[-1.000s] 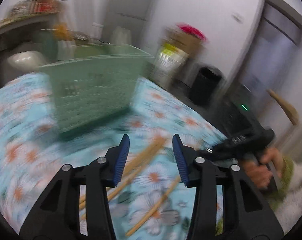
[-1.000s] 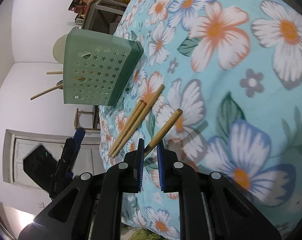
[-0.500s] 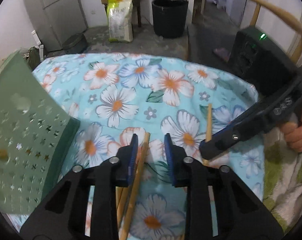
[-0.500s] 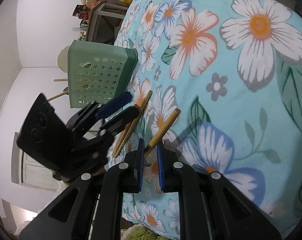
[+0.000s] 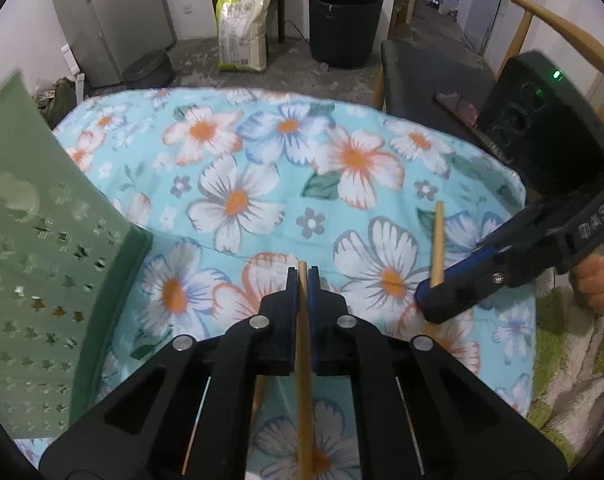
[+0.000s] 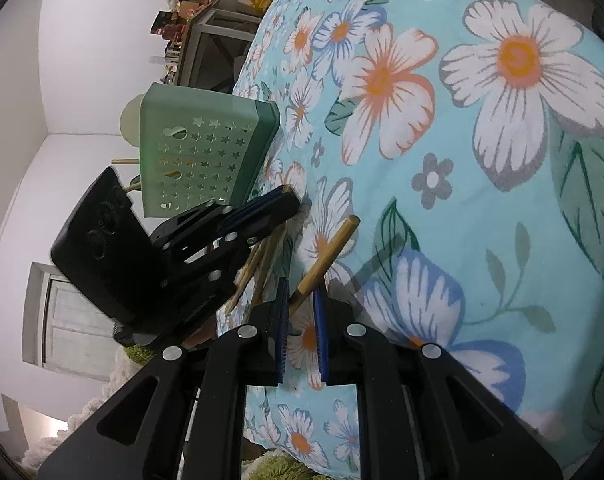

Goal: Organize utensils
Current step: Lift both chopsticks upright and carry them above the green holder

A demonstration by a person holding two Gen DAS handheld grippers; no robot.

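My left gripper (image 5: 302, 276) points steeply down at the flowered cloth and is shut on a thin wooden chopstick (image 5: 303, 360) that runs back between its fingers. A second chopstick (image 5: 258, 396) shows under its left finger. In the right wrist view the left gripper (image 6: 288, 200) leans over a few chopsticks (image 6: 262, 260) beside the green star-holed basket (image 6: 206, 152), which is also in the left wrist view (image 5: 42, 280). My right gripper (image 6: 300, 300), also seen from the left wrist (image 5: 433, 300), is shut on the end of a thicker wooden stick (image 6: 329, 248), which slants up off the cloth.
The cloth-covered table (image 5: 481, 168) ends close behind the grippers, with a green rug (image 5: 557, 360) below. On the floor beyond stand a black bin (image 5: 345, 24) and a rice bag (image 5: 242, 24). A wooden chair (image 5: 561, 28) stands at the right.
My left gripper swung down over the chopsticks next to the basket, rolled, and closed from wide open onto one chopstick. The right gripper kept still with its stick.
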